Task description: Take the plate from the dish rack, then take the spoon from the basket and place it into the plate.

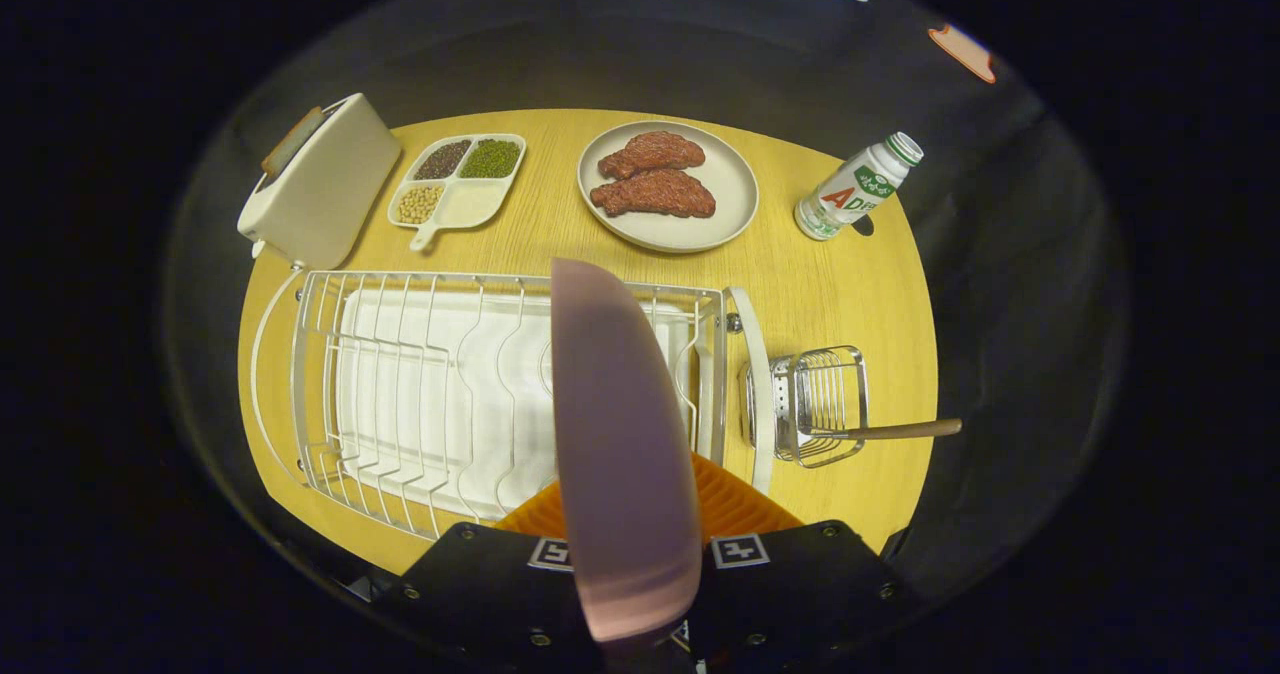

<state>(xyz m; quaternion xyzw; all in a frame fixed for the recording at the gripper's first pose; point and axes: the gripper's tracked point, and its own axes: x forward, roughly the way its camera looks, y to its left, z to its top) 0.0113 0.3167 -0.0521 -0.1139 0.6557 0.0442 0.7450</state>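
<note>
So the wooden tabletop (560,229) has pretty much everything spread out on it. Biggest thing is the wire dish rack (400,394), sitting over a white drip tray just ahead of the tongs (625,554). The pink plate (615,434) is up on its edge, pinched between both fingers of the tongs and held over the rack. Beyond the rack there's a toaster (320,184), a round plate with two pieces of meat (668,187), a divided tray of beans (458,186) and a tilted bottle (858,186). Right beside the rack sits the little wire basket (815,404), with the spoon (885,431) in it, wooden handle poking out sideways.
</note>
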